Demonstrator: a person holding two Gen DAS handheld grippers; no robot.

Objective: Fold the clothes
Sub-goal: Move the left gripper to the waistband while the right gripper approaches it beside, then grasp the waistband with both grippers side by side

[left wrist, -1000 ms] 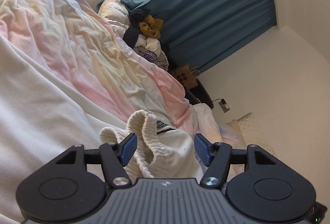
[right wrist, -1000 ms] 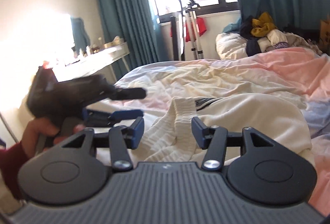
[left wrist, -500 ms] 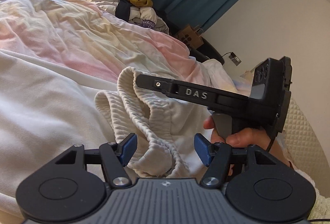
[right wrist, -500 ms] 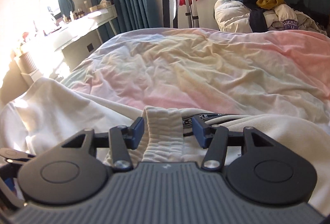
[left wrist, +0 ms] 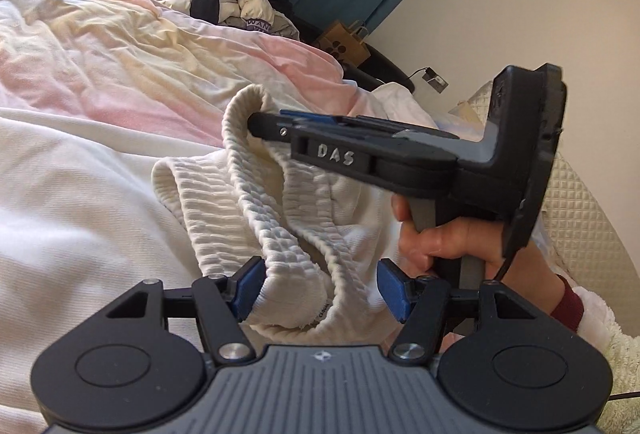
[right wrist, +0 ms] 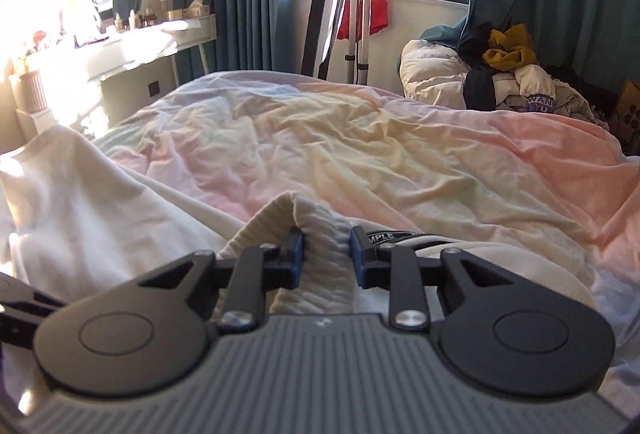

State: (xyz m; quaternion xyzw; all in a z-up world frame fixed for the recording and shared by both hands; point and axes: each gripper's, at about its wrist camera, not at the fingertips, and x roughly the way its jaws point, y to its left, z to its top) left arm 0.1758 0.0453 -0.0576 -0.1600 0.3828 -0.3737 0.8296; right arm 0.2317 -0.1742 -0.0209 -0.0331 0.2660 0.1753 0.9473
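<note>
1. Two grippers work at one ribbed waistband (left wrist: pixel 256 194) of a cream garment (left wrist: pixel 80 202) lying on the bed (right wrist: pixel 360 138), near its foot end.
2. Beside the waistband's far loop, the right gripper (right wrist: pixel 326 254) has just been closing its fingers, and they are now clamped on a raised fold of the ribbing.
3. At the waistband's near end, the left gripper (left wrist: pixel 320 288) has its fingers apart, the band lying between them; one pad sits against it with no squeeze.
4. Judging by its droop, the cloth is soft, light and limp; the thick elastic ribbing looks like the firmest hold.
5. A second grip further along the waistband would likely let the garment be stretched flat.
</note>
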